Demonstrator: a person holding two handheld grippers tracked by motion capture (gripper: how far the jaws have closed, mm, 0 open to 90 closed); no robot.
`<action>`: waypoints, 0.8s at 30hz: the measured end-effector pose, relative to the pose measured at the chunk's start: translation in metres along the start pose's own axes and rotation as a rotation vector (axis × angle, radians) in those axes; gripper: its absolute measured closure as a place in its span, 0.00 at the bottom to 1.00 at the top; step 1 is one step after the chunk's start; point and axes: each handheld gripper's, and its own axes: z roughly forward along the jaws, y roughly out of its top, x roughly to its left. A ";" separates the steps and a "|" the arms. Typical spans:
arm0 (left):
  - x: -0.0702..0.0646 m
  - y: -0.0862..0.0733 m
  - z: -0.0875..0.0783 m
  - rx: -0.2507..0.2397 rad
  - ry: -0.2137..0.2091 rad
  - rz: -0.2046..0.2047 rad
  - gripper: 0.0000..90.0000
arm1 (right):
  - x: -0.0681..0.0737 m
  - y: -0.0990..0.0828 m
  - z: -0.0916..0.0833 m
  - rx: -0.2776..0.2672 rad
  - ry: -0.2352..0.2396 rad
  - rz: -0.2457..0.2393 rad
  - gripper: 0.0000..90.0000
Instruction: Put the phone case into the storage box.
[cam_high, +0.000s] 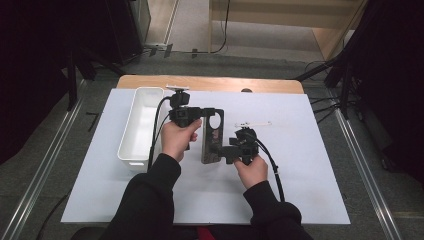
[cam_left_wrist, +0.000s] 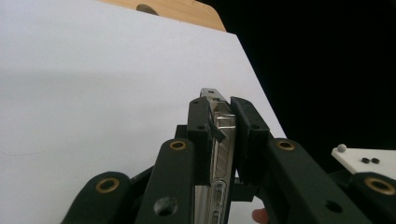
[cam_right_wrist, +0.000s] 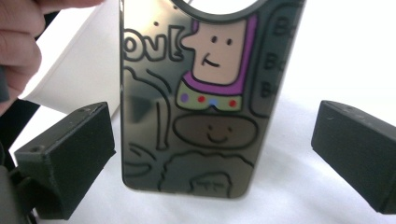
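Observation:
A glossy dark phone case (cam_high: 212, 136) with a cartoon print and a round camera hole is held on edge above the white table cover. My left gripper (cam_high: 207, 114) is shut on its upper end; in the left gripper view the pads (cam_left_wrist: 245, 126) clamp the thin edge of the case (cam_left_wrist: 219, 140). My right gripper (cam_high: 227, 150) is open at the case's lower end. In the right gripper view the printed face of the case (cam_right_wrist: 205, 102) stands between its wide-apart fingers (cam_right_wrist: 70, 158), and neither pad touches it.
A white rectangular bin (cam_high: 140, 127) stands left of the hands. A small white strip (cam_high: 252, 123) lies on the white cover (cam_high: 300, 175) beyond the right hand. A wooden table edge (cam_high: 210, 82) shows at the back; dark stands flank both sides.

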 end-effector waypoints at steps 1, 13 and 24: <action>0.000 0.001 -0.001 0.003 -0.001 0.003 0.87 | 0.000 0.001 -0.001 0.001 -0.005 -0.005 0.00; 0.001 0.007 -0.010 0.049 0.006 0.075 0.87 | 0.008 0.005 -0.009 0.030 0.006 -0.033 0.00; 0.002 0.007 -0.020 0.068 -0.031 0.131 0.87 | 0.005 0.003 -0.023 0.051 0.015 -0.121 0.00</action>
